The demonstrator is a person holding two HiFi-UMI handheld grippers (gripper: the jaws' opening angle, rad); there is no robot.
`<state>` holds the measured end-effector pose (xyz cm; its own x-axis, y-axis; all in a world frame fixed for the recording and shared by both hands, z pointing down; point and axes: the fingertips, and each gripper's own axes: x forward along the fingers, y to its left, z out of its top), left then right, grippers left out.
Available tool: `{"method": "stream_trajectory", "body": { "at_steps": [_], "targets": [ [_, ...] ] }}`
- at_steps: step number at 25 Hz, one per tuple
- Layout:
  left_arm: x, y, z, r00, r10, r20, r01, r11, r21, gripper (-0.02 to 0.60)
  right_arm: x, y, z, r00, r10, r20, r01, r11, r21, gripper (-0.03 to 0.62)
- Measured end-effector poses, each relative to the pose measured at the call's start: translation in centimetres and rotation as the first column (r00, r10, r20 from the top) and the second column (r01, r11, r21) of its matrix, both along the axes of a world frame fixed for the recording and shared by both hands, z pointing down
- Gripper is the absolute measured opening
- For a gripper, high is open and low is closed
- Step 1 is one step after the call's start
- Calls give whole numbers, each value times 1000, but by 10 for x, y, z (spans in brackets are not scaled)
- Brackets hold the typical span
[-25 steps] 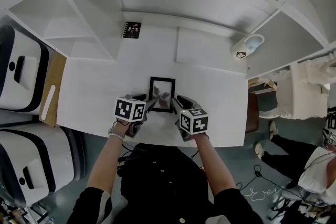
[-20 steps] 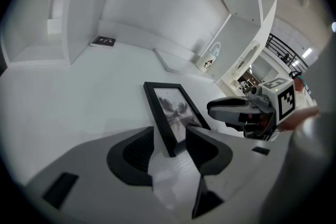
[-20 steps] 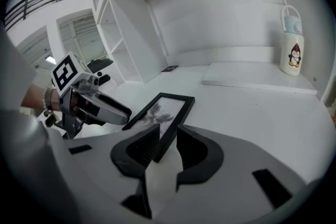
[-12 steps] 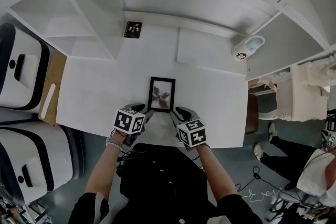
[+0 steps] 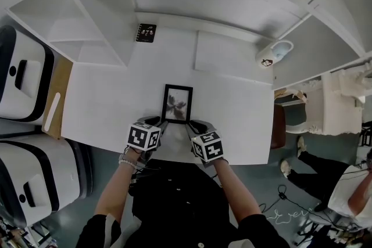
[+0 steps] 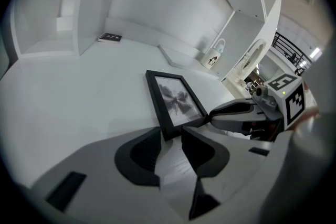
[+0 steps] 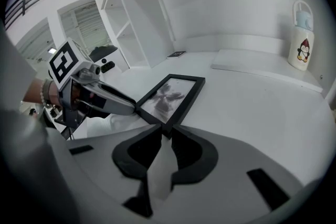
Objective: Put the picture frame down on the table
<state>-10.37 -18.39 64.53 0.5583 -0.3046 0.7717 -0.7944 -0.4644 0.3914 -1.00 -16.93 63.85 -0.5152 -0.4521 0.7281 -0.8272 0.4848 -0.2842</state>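
My left gripper (image 6: 170, 136) has its jaws apart by a middle gap, and they have just been closing. The near left corner of the frame (image 6: 176, 99) shows at their tips, but the pads do not press it. My right gripper (image 7: 165, 134) is narrower, also apart and also just closing. The near right corner of the frame sits at its tips, not gripped. The frame lies flat on the table (image 5: 104, 101), at 12 o'clock from both grippers. Further out, a black notebook (image 5: 146, 32) lies at 11 o'clock near the shelf (image 5: 87, 32). A bottle (image 5: 273, 52) stands at 2 o'clock.
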Motion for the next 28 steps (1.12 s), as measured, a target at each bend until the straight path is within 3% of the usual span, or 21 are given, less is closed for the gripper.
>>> {"method": "stream_trajectory", "body": {
  "at_steps": [2, 17, 28],
  "targets": [
    [2, -4, 0, 1000, -10, -1, 10, 1000, 4, 109, 0, -6, 0, 1000, 4, -10, -4, 1000, 7, 62],
    [10, -71, -2, 999, -36, 23, 35, 999, 36, 106, 7, -72, -1, 998, 5, -64, -3, 999, 42, 55],
    [20, -129, -6, 998, 6, 70, -13, 995, 103, 104, 17, -129, -5, 989, 84, -121, -70, 990, 120, 30]
  ]
}}
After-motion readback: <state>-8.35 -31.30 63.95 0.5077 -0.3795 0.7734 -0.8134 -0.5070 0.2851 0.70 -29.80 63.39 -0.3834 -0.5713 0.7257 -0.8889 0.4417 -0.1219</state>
